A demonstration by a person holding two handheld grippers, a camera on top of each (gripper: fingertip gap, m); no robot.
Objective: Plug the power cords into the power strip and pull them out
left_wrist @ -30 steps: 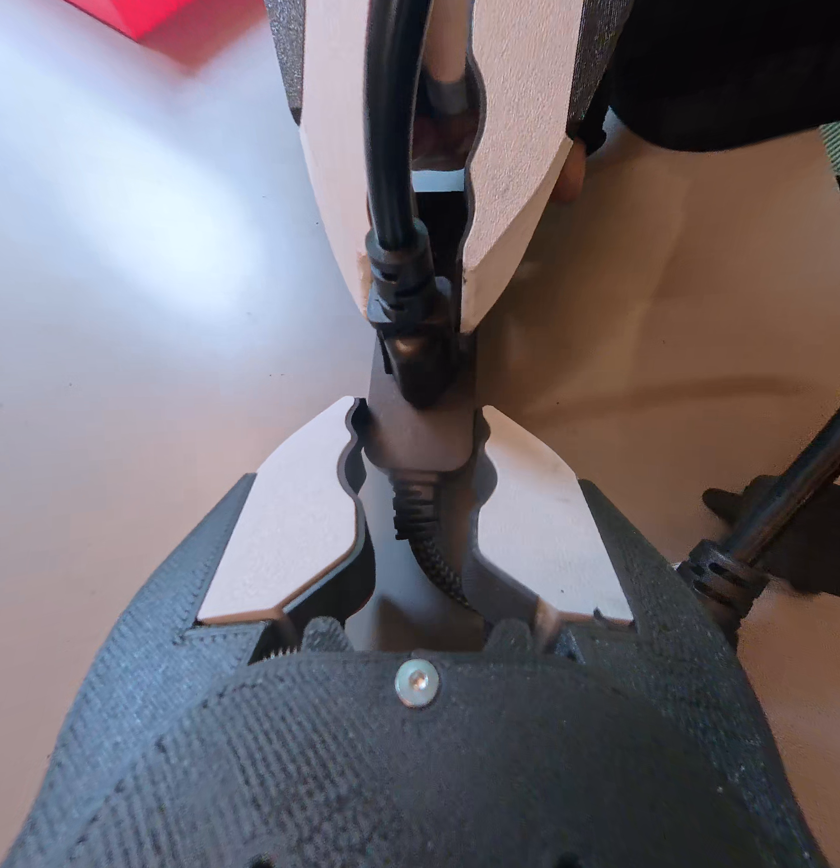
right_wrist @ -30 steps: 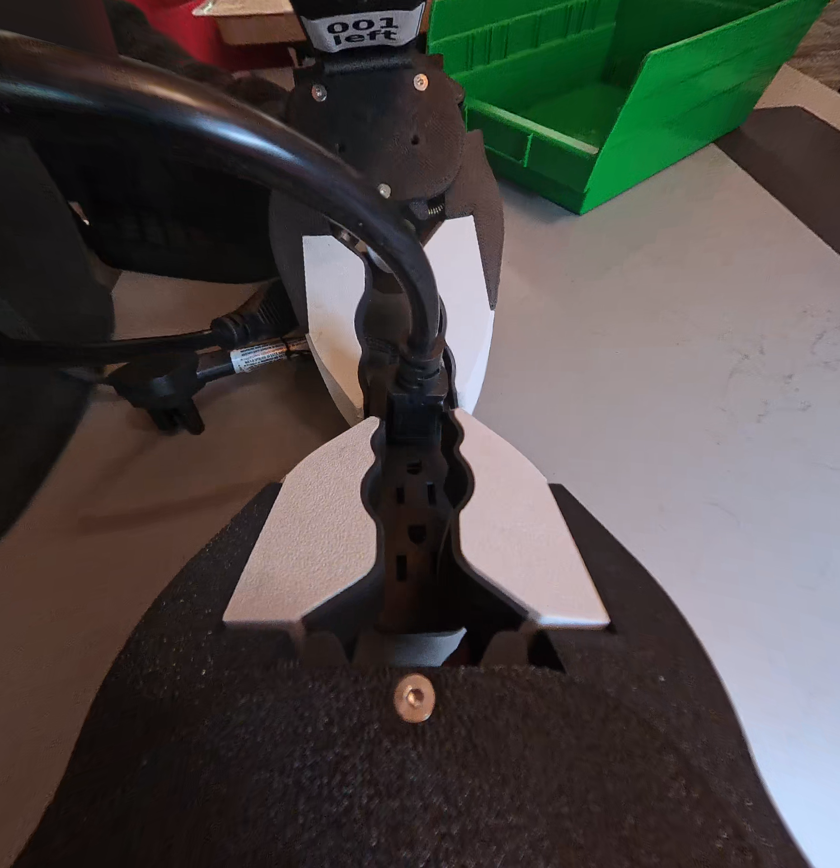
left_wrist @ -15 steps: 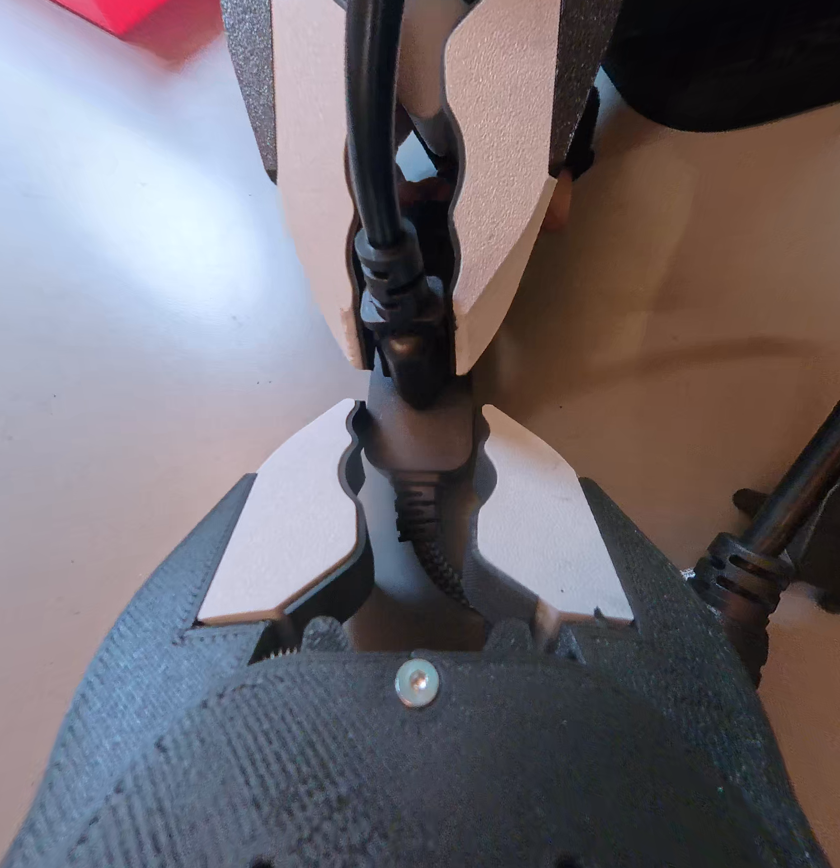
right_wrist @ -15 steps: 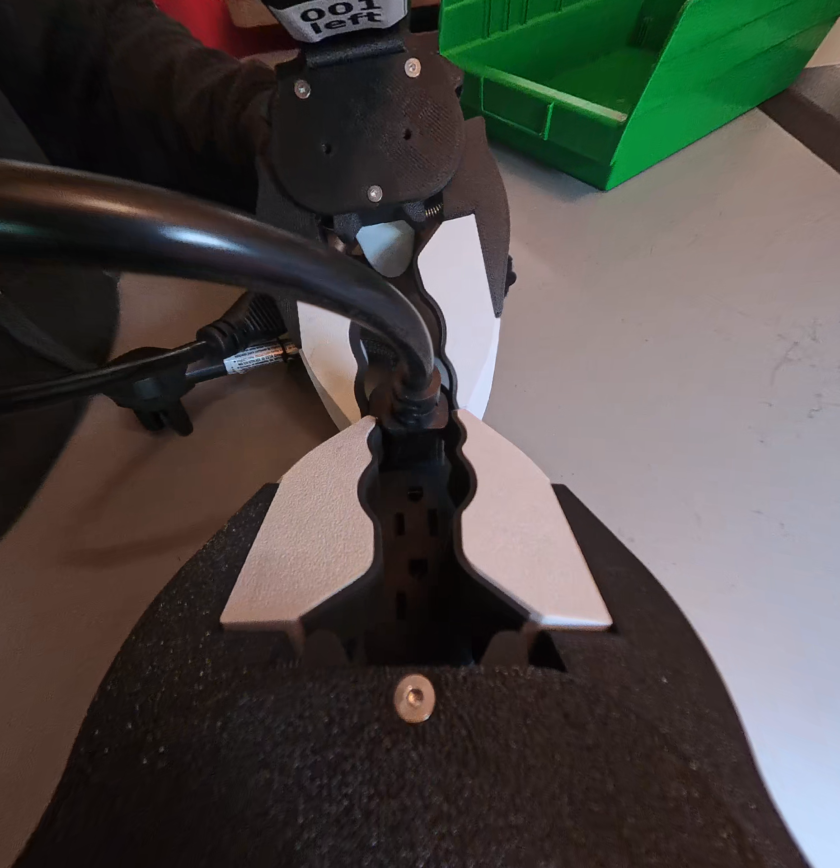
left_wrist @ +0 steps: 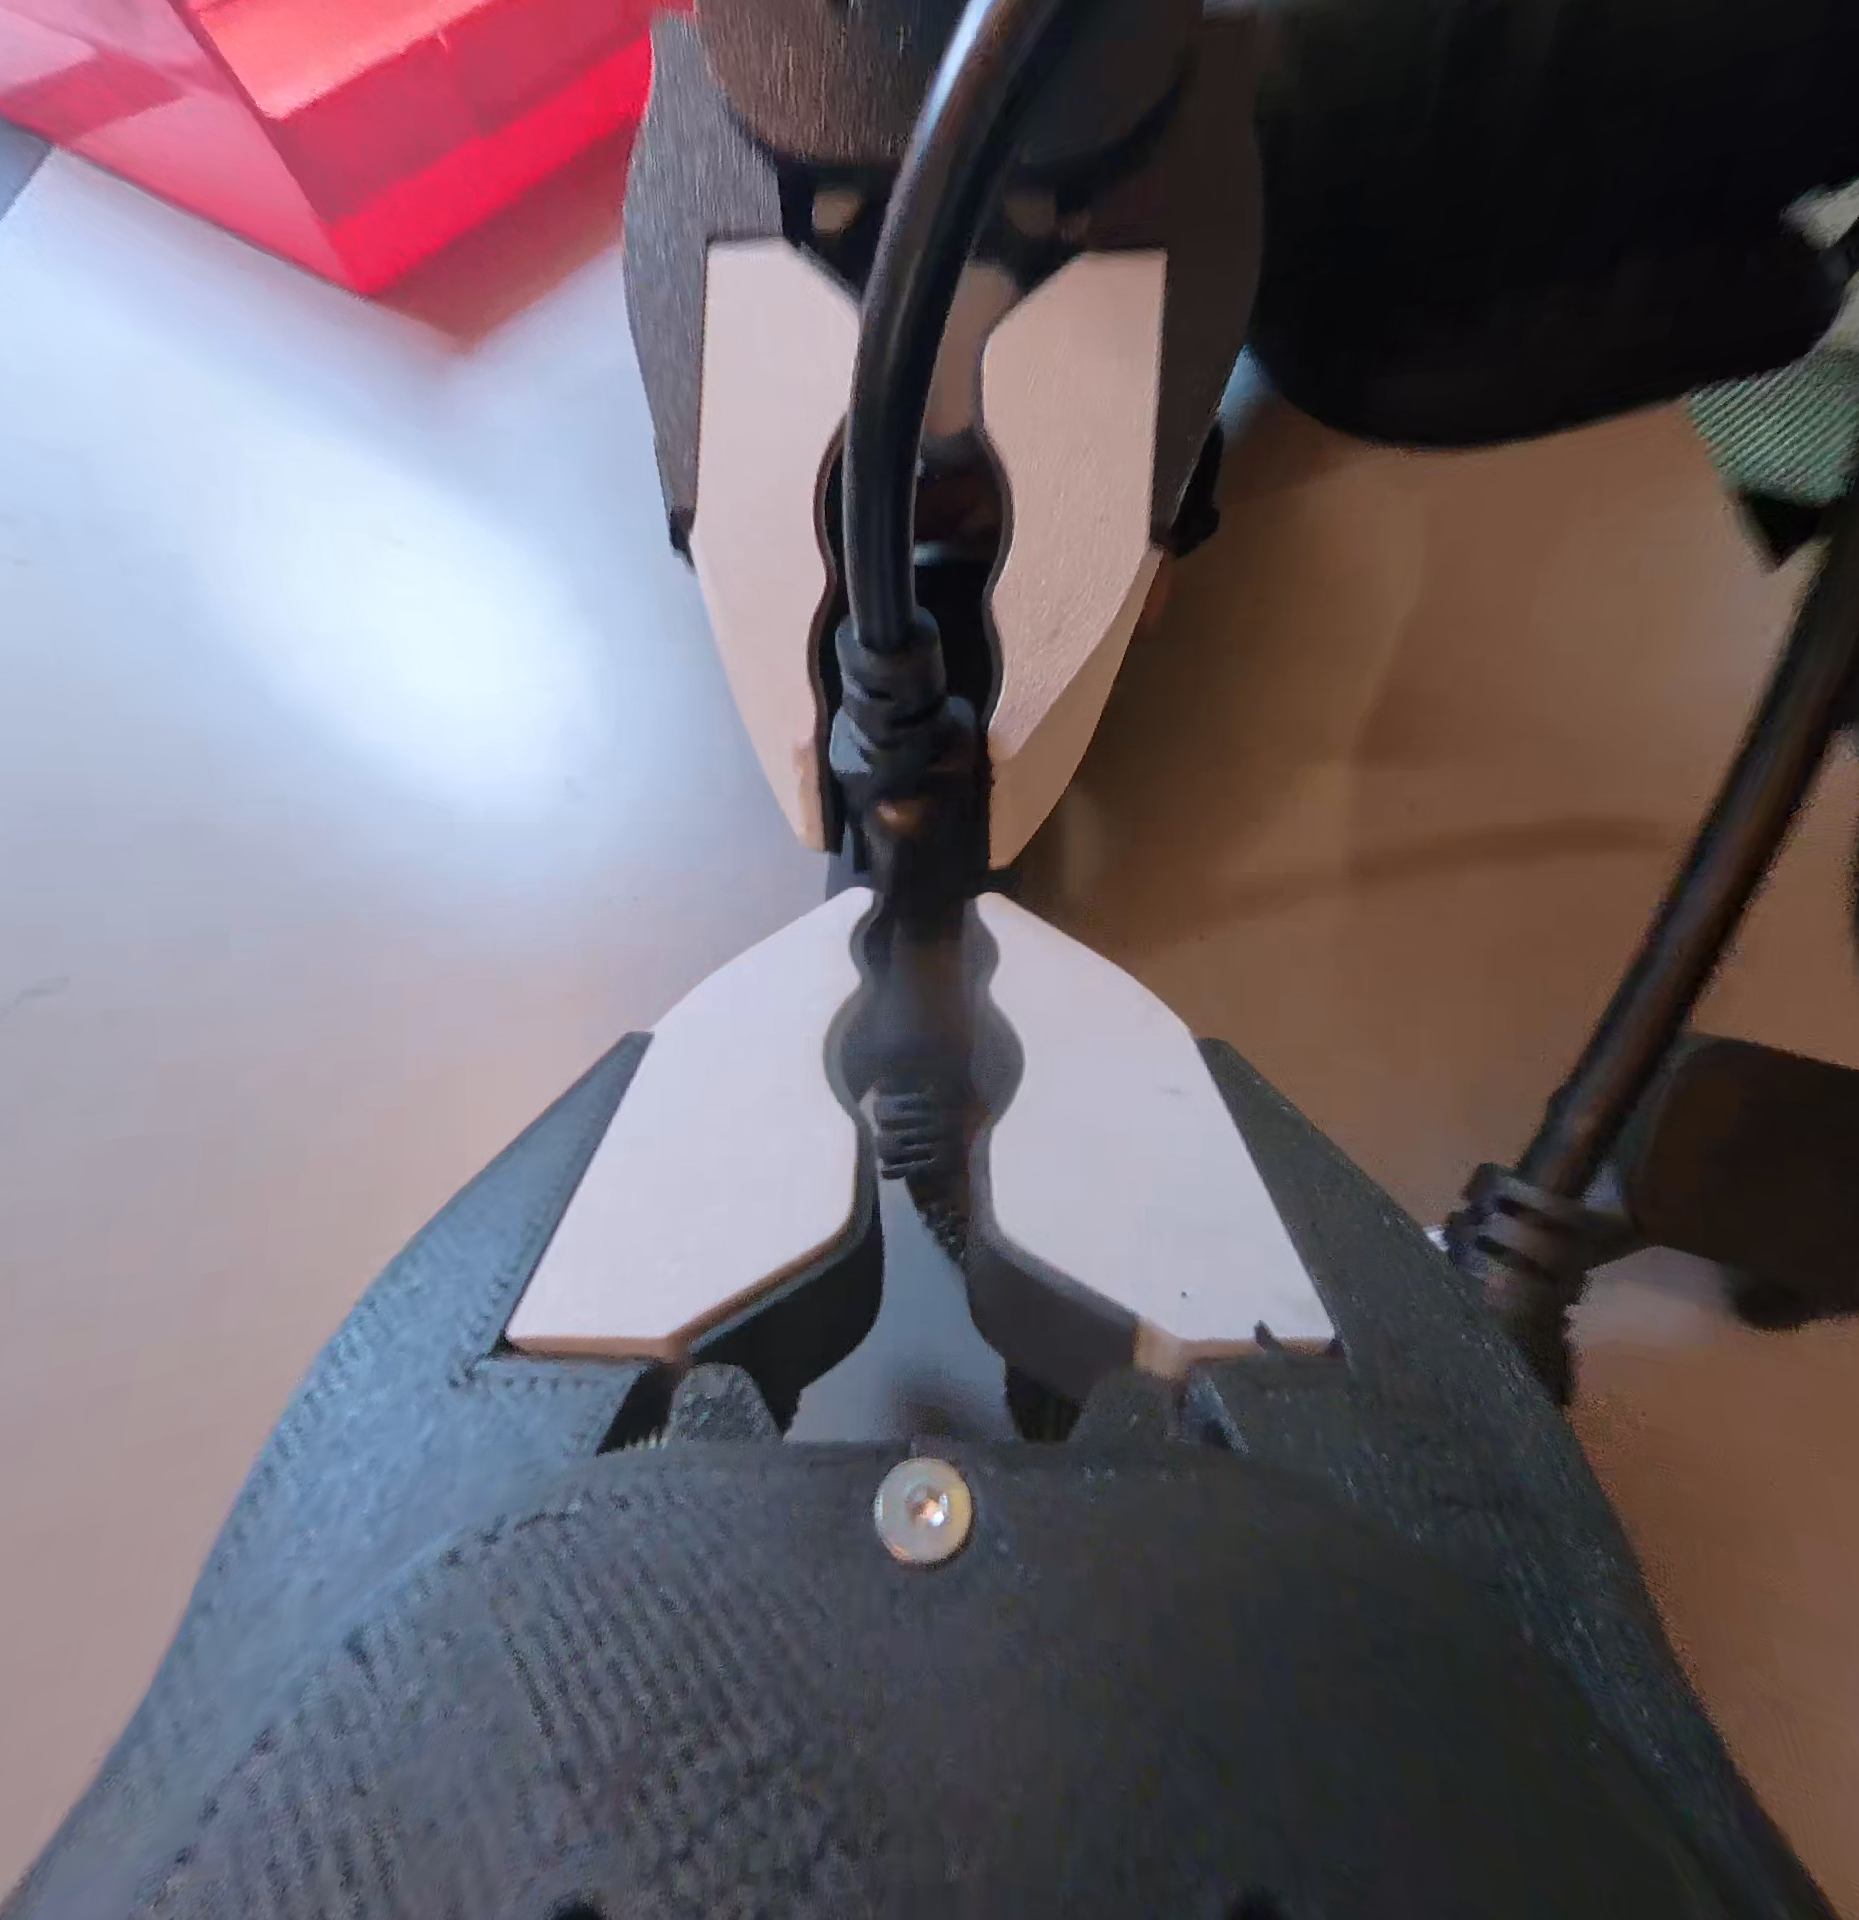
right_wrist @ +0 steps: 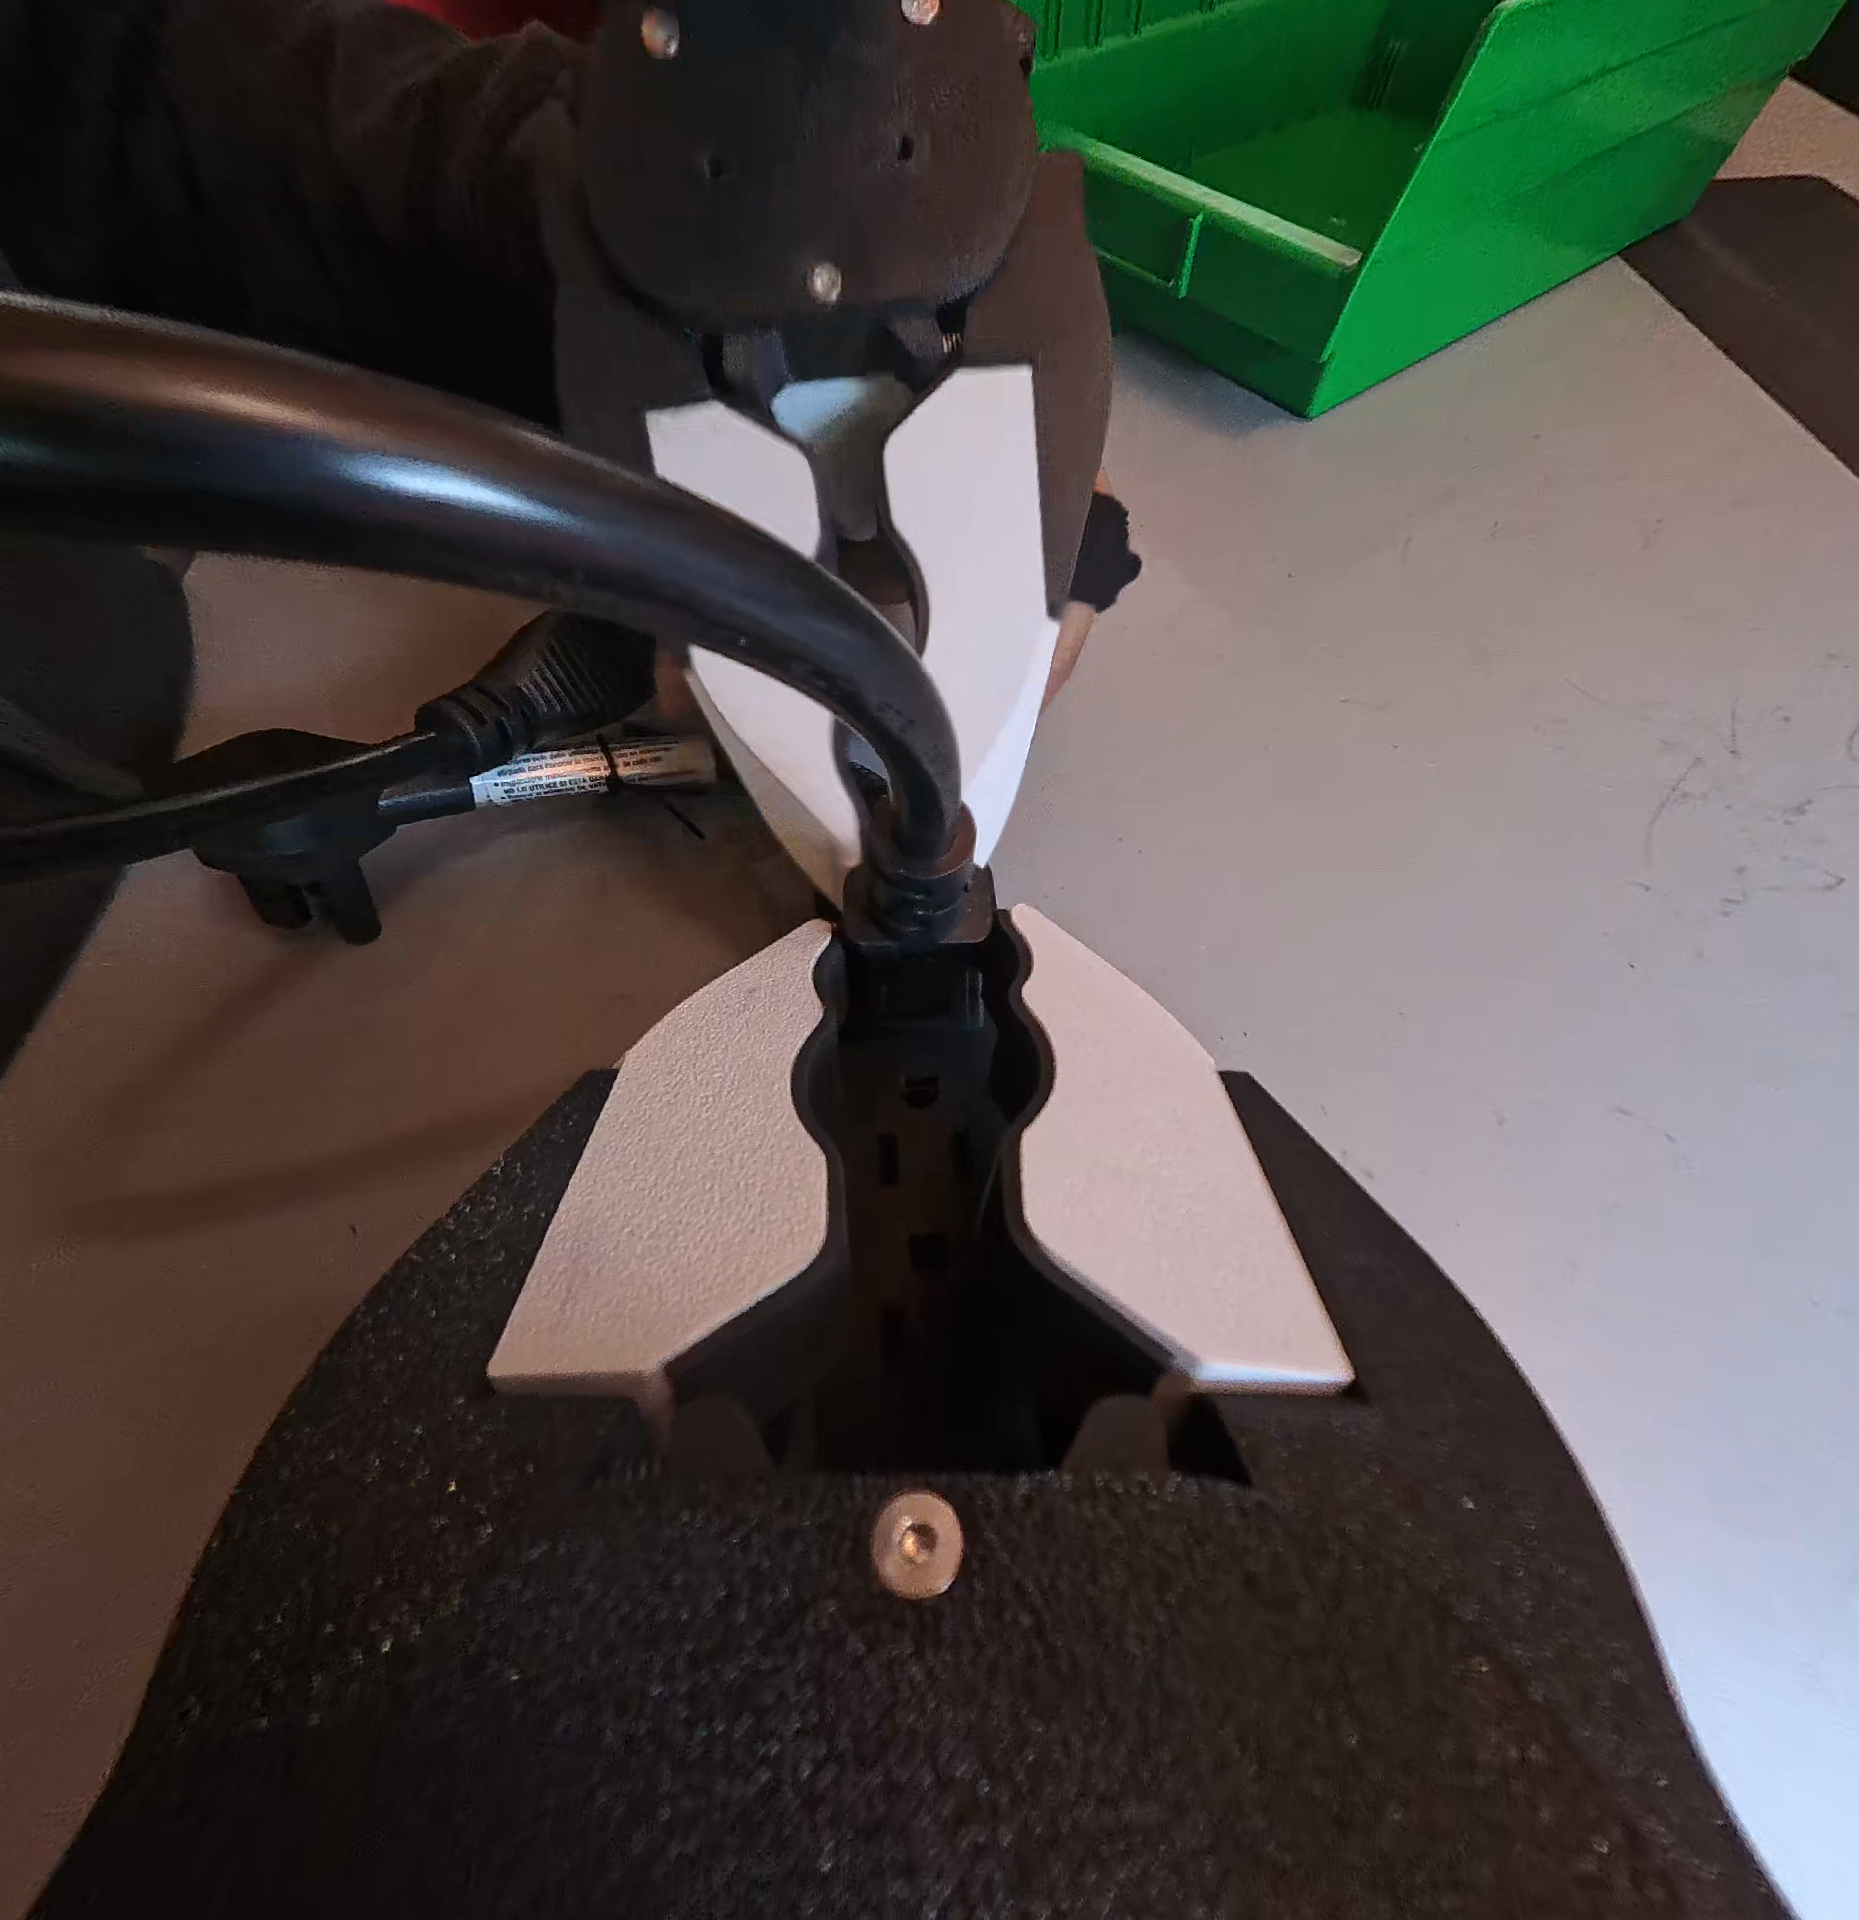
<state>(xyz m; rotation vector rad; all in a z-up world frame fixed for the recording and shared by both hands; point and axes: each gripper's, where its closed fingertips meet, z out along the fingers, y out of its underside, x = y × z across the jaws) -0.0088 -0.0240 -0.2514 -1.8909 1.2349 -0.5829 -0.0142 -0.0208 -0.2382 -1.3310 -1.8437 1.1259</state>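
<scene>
1. Pale tabletop (right_wrist: 1476,831) is stretching under you, with a green bin (right_wrist: 1424,156) sitting behind.
2. Your left gripper (left_wrist: 920,914) is pinching the cable end of the slim black power strip (left_wrist: 909,1039).
3. Your right gripper (right_wrist: 920,920) is clamping the black plug (right_wrist: 909,977), which is sitting at the strip's far socket; how deep, I can't tell.
4. You're dealing with a hard, ribbed plug and a thick, glossy cord (right_wrist: 385,499) that's arching stiffly, so it's likely tugging sideways. Grip the plug body, never the cord.
</scene>
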